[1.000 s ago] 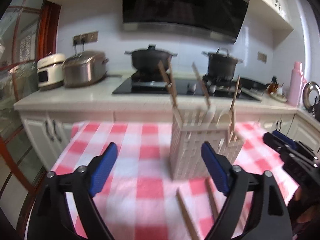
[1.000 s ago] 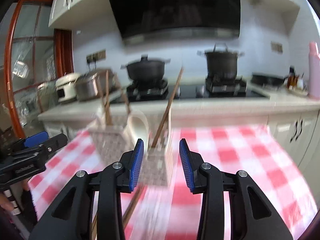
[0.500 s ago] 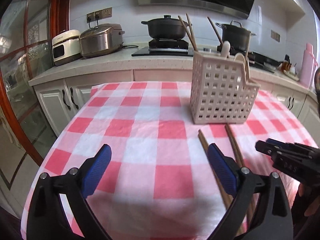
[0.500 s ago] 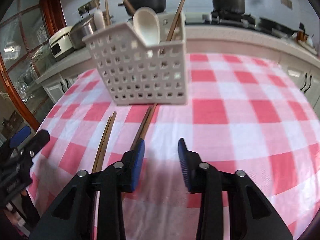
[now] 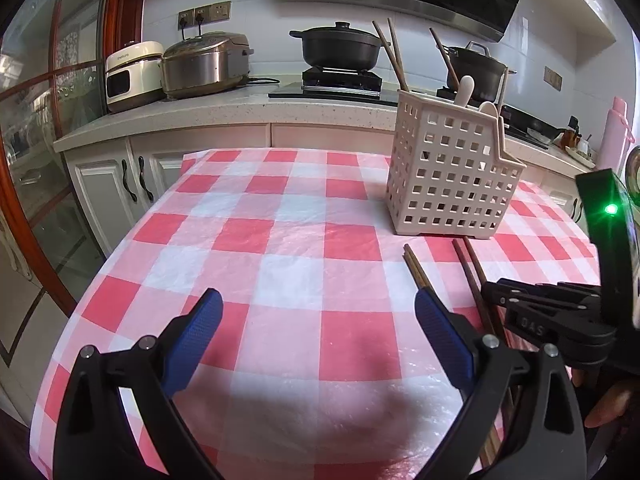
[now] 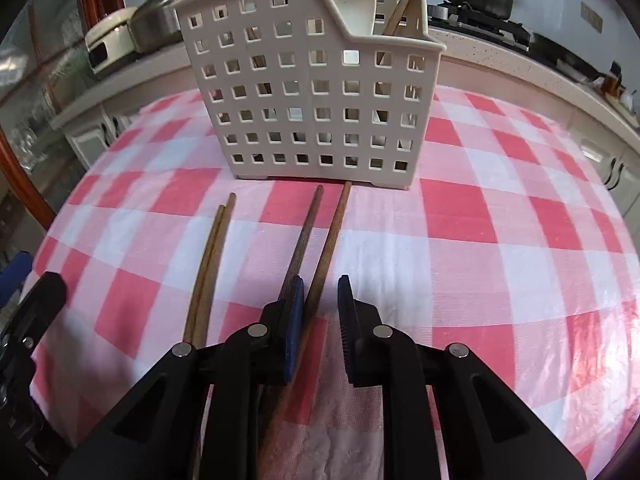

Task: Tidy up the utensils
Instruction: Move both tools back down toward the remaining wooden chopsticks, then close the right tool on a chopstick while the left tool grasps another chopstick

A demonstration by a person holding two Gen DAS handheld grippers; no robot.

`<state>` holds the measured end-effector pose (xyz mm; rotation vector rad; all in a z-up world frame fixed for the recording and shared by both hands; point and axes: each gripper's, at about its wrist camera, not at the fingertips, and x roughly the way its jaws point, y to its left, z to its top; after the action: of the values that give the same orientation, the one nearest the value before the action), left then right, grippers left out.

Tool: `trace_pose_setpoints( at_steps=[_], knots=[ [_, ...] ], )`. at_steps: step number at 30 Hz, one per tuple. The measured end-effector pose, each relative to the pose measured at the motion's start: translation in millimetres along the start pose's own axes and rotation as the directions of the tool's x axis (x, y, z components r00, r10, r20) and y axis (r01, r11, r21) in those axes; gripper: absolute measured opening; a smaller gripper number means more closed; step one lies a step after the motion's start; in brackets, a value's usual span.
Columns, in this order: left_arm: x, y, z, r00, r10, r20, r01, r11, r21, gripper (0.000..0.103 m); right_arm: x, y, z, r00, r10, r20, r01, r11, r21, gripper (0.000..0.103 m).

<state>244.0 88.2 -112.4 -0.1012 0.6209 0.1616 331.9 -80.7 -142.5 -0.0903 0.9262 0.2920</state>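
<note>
A white perforated utensil basket (image 6: 312, 92) (image 5: 452, 176) stands on the red-and-white checked tablecloth (image 6: 480, 240), holding chopsticks and white spoons. Two pairs of wooden chopsticks lie flat in front of it: a lighter pair (image 6: 212, 264) on the left and a darker pair (image 6: 320, 248) (image 5: 472, 272) on the right. My right gripper (image 6: 320, 300) is open and low over the darker pair, with one stick between its pads and the other by the left pad. My left gripper (image 5: 316, 320) is wide open and empty over the cloth, left of the lighter chopsticks (image 5: 416, 272).
A kitchen counter (image 5: 240, 108) runs behind the table with a rice cooker (image 5: 204, 64), a white appliance (image 5: 132, 76) and two black pots (image 5: 340, 46) on a stove. A pink bottle (image 5: 616, 128) stands at far right. The table edge falls away at left.
The right gripper has dropped and moved forward onto the darker chopsticks, now straddling one stick. The left gripper has lowered and pulled back from the basket.
</note>
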Motion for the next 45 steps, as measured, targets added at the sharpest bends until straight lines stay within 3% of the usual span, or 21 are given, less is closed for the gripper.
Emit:
trace_pose_setpoints(
  at_steps=[11, 12, 20, 26, 35, 37, 45],
  knots=[
    [7, -12, -5, 0.999, -0.005, -0.039, 0.005, 1.000, 0.024, 0.094, 19, -3, 25, 1.000, -0.010, -0.018, 0.009, 1.000, -0.027, 0.016],
    [9, -13, -5, 0.999, -0.005, -0.050, 0.006, 1.000, 0.026, 0.094, 19, -5, 25, 1.000, -0.007, -0.020, 0.006, 1.000, -0.026, 0.012],
    [32, -21, -1, 0.987, -0.020, -0.158, 0.024, 0.999, 0.023, 0.091, 1, -37, 3, 0.998, 0.057, 0.002, -0.058, 0.998, 0.035, 0.006],
    [60, -45, 4, 0.969, -0.039, -0.243, 0.052, 0.998, 0.048, 0.069, -11, -60, -13, 0.997, 0.076, 0.022, -0.077, 0.995, 0.065, 0.006],
    [85, -61, 13, 0.955, -0.040, -0.294, 0.051, 0.998, 0.029, 0.059, -15, -67, -17, 0.993, 0.108, 0.037, -0.110, 0.991, 0.079, 0.006],
    [88, -61, 15, 0.952, -0.037, -0.304, 0.047, 0.999, 0.024, 0.051, -15, -68, -17, 0.993, 0.115, 0.038, -0.117, 0.990, 0.084, 0.006],
    [92, -71, 17, 0.948, -0.028, -0.317, 0.047, 0.997, 0.055, 0.037, -10, -68, -14, 0.991, 0.132, 0.017, -0.133, 0.988, 0.080, 0.007]
  ],
)
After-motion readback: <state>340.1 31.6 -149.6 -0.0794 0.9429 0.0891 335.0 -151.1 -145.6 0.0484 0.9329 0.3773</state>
